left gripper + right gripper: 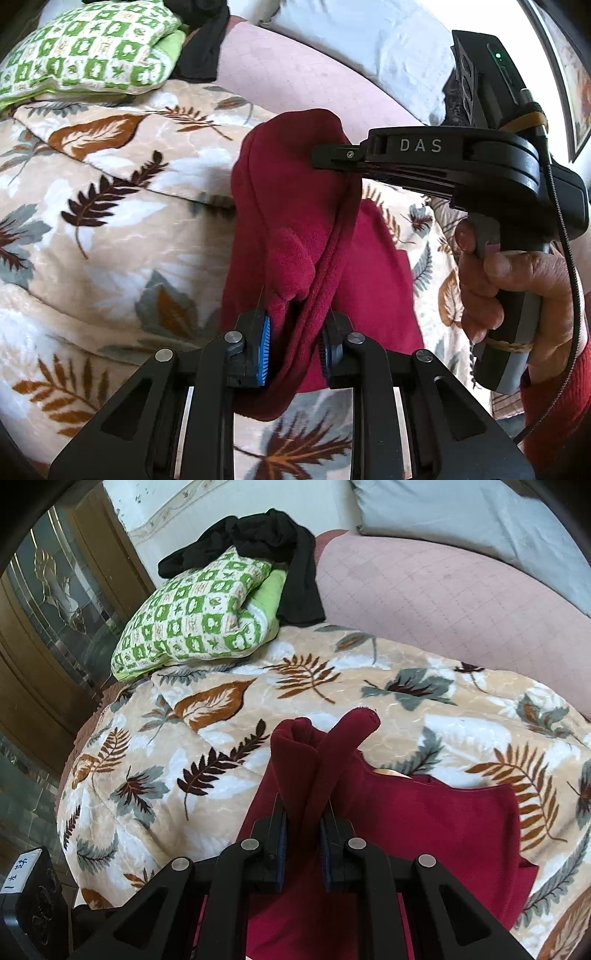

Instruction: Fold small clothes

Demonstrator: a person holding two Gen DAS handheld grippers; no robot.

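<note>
A dark red fleece garment (295,206) lies on the leaf-print blanket (110,206), partly lifted. My left gripper (295,347) is shut on a bunched fold of it, blue pads pressing the cloth. My right gripper (332,158), seen from the side in the left wrist view, pinches the garment's upper edge. In the right wrist view my right gripper (303,845) is shut on a raised fold of the red garment (424,834), whose rest spreads flat to the right on the blanket (184,738).
A green-and-white patterned cushion (195,616) with a black garment (280,554) draped over it sits at the back left. A pink quilted cover (443,602) and a grey pillow (461,513) lie behind. A glass-panelled wooden door (44,620) stands at the left.
</note>
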